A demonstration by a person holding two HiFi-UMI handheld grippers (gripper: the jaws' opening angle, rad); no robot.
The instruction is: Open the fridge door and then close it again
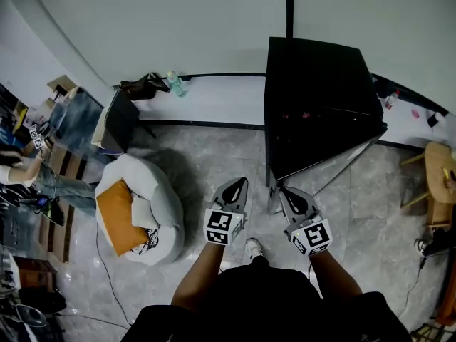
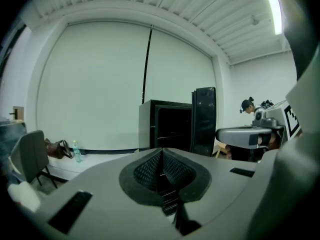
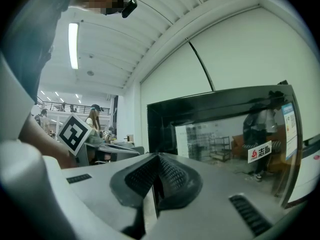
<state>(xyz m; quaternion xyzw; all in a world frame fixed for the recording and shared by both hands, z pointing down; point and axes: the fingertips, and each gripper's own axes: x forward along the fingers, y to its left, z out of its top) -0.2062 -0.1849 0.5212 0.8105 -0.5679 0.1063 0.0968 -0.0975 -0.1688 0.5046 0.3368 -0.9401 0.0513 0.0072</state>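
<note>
The black fridge [image 1: 319, 91] stands against the back wall, and its glass door [image 1: 335, 164] is swung out towards me. In the left gripper view the fridge body [image 2: 167, 126] shows its dark inside, with the door [image 2: 204, 120] seen edge-on to its right. The glass door [image 3: 235, 139] fills the right gripper view, with reflections on it. My left gripper [image 1: 237, 184] hangs shut and empty over the floor, left of the door's near edge. The right gripper [image 1: 287, 191], also shut with nothing in it, is close in front of that edge. I cannot tell whether it touches the door.
A white beanbag [image 1: 153, 191] with an orange cushion [image 1: 120, 218] lies on the floor to the left. Behind it are a chair [image 1: 120, 120], a bag [image 1: 141, 86] and a bottle [image 1: 174, 84]. A person [image 1: 50, 152] stands far left. A wooden stool [image 1: 440, 180] is on the right.
</note>
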